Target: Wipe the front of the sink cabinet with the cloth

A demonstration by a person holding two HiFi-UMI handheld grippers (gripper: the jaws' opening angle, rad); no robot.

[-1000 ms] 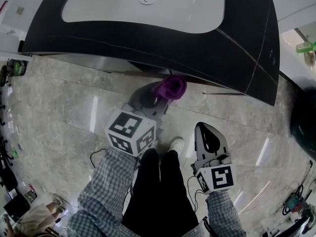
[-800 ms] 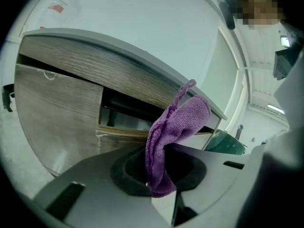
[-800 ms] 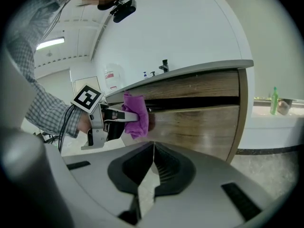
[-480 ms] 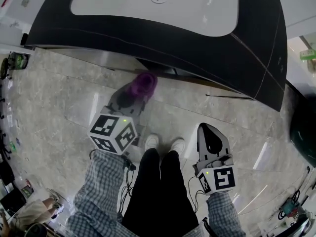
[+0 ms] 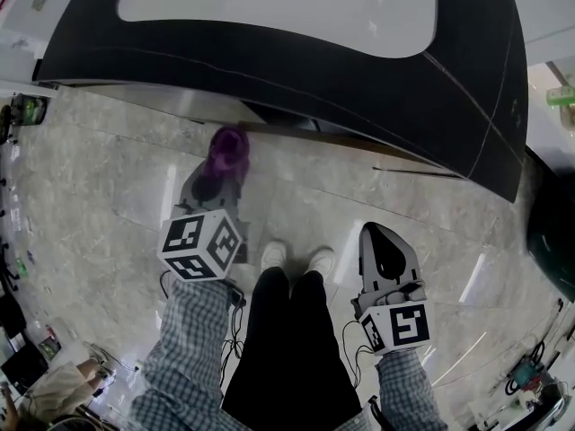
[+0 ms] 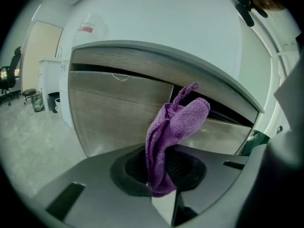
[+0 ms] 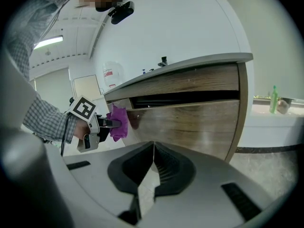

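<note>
A purple cloth [image 5: 226, 149] is pinched in my left gripper [image 5: 218, 171], which is shut on it. In the left gripper view the cloth [image 6: 172, 132] sticks up from the jaws, close in front of the wood-grain cabinet front [image 6: 118, 108]. The right gripper view shows the cloth [image 7: 117, 121] at the left end of the cabinet front [image 7: 190, 122], whether touching I cannot tell. My right gripper [image 5: 384, 257] hangs low beside the person's right leg, shut on nothing. Its jaws [image 7: 151, 172] meet with no gap.
A dark countertop [image 5: 467, 79] with a white basin [image 5: 269, 7] overhangs the cabinet. The person's white shoes [image 5: 296, 260] stand on the marble floor [image 5: 108, 178]. A green bottle [image 7: 274, 99] stands on a ledge at the right. Cables and clutter [image 5: 27, 357] lie at the left floor edge.
My left gripper has carried the cloth leftward along the cabinet front. The right gripper has stayed where it was.
</note>
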